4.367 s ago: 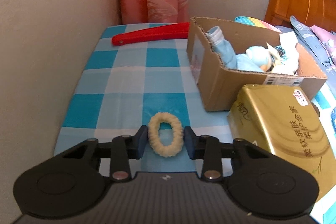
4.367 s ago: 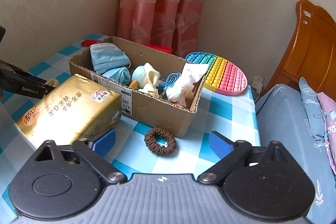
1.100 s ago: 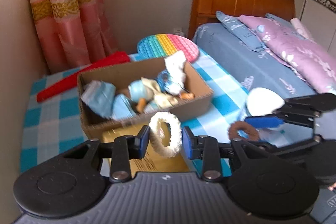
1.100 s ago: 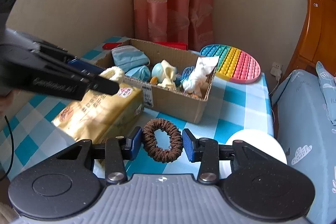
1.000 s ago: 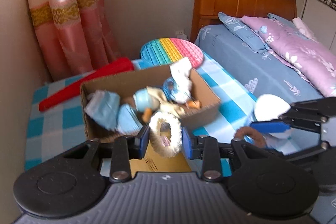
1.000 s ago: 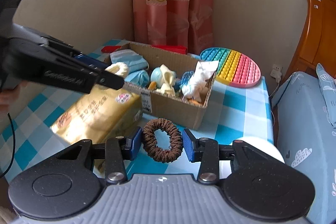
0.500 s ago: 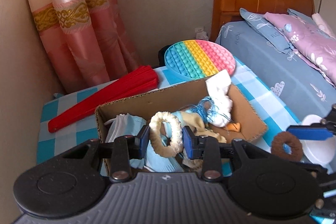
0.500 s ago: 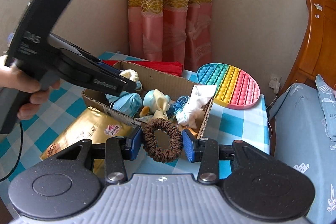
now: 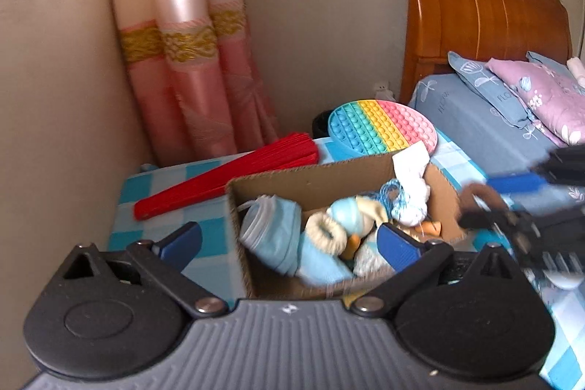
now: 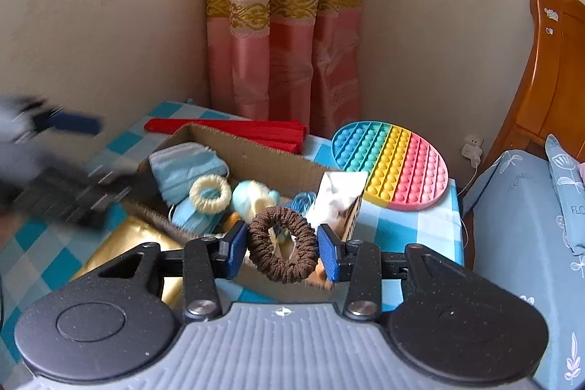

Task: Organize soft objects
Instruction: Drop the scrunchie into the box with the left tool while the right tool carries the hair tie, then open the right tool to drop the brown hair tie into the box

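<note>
A cardboard box [image 9: 310,183] [image 10: 256,148] holds blue face masks, a small plush toy and other soft things. The cream hair scrunchie [image 9: 325,231] [image 10: 210,194] lies inside it among them. My left gripper [image 9: 289,243] is open and empty just above the box's near side; it shows blurred at the left of the right wrist view [image 10: 69,134]. My right gripper [image 10: 281,249] is shut on a brown scrunchie [image 10: 281,251] and holds it over the box's near right corner; the brown scrunchie also shows blurred in the left wrist view [image 9: 479,196].
A gold tissue pack [image 10: 124,243] lies beside the box. A red folded fan [image 9: 226,176] and a rainbow pop-it mat [image 9: 382,128] lie behind it on the blue checked tablecloth [image 9: 146,185]. Wall and pink curtain [image 10: 281,42] stand behind; a bed [image 9: 493,119] is at the right.
My left gripper has opened and the cream scrunchie has dropped into the box. My right gripper has carried the brown scrunchie closer, over the box's edge.
</note>
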`<state>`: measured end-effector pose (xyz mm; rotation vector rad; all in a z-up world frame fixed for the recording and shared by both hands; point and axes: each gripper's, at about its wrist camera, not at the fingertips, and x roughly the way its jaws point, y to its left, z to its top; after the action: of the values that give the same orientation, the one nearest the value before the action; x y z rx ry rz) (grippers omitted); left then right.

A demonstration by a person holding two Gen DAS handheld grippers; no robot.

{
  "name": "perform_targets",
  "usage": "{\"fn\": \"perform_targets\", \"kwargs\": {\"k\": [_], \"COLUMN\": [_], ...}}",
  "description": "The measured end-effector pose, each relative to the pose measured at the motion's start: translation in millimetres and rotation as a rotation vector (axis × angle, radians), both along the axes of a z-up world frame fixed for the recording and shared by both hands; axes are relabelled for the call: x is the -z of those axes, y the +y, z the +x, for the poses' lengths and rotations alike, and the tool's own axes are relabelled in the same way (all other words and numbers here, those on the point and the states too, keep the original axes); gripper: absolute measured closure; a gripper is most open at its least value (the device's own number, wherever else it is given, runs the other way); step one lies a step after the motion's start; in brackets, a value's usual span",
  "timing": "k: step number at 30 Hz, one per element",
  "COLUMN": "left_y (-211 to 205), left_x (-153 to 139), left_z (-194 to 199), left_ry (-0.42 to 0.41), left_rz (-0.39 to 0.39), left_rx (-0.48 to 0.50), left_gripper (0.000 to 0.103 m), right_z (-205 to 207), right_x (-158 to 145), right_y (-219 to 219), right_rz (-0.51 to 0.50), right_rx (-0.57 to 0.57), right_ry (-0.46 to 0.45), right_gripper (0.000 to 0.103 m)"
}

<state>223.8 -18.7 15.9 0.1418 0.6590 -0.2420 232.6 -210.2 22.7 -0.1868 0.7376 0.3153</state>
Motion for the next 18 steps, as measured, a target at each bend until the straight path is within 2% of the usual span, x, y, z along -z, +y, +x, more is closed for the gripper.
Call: {"fn": "perform_targets", "kwargs": {"k": [5,6,7,10,13,18], "left_y": [10,12,15,22,26,30], "left_x": [3,4,5,6,5,1], "left_z": [-35,-40,-45,-57,-67,-82], "left_ry": [-0.005,-0.002,0.004,0.014,0.002,-0.011], "left_rz": [-0.021,-0.029,-0.043,-0.089,-0.099,-0.109], "left_rx": [-0.044,-0.050,-0.059,-0.065,-0.078,-0.106], "left_gripper": [0.001,0.001,0.001,0.001,0.001,0.001], "right_z": [21,24,26,22,12,-15], "right_x": [3,4,4,3,-3,-16], "right_y": [6,6,6,4,1,3], "right_rz": [0.016,0.021,0.026,0.061,0.082,0.059], "right_rx": [0.018,0.029,0.037,0.051,0.066,0.106], "right_ry": [0.012,0.004,0.003,-0.004,-0.012,0.002], "right_gripper": [0.054,0.045,0.029,0.008,0.000,0.000]}}
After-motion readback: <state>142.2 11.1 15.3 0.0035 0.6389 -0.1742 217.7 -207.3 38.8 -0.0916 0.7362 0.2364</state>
